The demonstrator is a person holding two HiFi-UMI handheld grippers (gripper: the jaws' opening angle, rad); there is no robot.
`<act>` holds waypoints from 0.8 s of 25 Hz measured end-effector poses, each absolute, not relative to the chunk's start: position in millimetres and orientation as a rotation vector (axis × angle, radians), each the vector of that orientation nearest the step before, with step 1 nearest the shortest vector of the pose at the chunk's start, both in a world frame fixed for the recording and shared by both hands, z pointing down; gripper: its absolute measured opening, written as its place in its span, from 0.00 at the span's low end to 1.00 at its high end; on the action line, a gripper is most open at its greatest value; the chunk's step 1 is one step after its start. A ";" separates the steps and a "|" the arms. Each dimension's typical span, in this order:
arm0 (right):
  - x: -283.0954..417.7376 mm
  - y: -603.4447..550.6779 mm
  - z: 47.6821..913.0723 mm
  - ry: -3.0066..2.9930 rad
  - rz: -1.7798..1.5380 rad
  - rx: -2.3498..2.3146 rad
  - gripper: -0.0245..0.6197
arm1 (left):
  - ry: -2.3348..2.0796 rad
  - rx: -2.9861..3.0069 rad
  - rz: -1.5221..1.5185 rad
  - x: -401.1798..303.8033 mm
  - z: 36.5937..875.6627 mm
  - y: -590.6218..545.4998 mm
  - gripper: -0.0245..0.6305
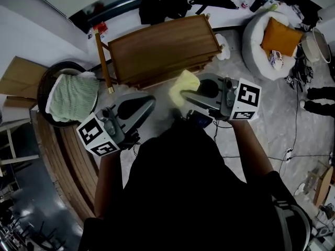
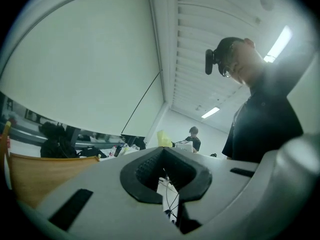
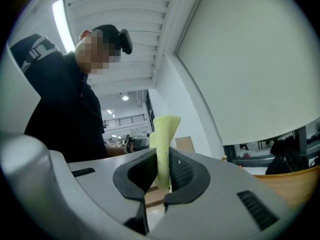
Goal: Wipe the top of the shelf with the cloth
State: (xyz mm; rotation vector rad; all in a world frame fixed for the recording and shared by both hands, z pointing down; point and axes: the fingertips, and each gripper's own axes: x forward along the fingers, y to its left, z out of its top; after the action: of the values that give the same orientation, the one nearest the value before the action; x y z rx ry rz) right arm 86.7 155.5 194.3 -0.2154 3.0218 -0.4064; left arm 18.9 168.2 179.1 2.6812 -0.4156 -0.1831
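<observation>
While pinching the cloth upright between the right claw's jaws, hovering at the near edge of the shelf just ahead, apparently not yet wiping. Holding the left claw closed on nothing alongside. Probably needing next: lowering cloth flat onto the wood ahead, pressing down.

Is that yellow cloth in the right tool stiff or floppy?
Probably soft yet light: the yellow cloth stands up above the right tool without drooping. Likely to bunch rather than slide flat on the wooden shelf top, since it's pinched in a fold.
</observation>
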 end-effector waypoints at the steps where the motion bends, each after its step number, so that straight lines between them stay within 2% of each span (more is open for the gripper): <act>1: 82.5 163.3 193.0 3.042 -0.388 -0.217 0.11 | -0.412 2.683 -0.189 15.1 177.6 174.5 0.05; 13: 29.2 279.1 194.9 3.073 -0.414 -0.286 0.11 | -0.455 2.673 -0.292 -48.8 183.2 278.5 0.05; 20: 40.1 317.7 199.2 3.104 -0.406 -0.293 0.11 | -0.429 2.630 -0.268 -38.8 201.5 314.8 0.05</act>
State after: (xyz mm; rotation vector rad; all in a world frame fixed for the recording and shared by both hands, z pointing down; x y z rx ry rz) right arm 40.1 317.7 199.2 -0.2927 3.1035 -0.4061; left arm -38.8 314.8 201.5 2.6296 -0.4290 -0.2677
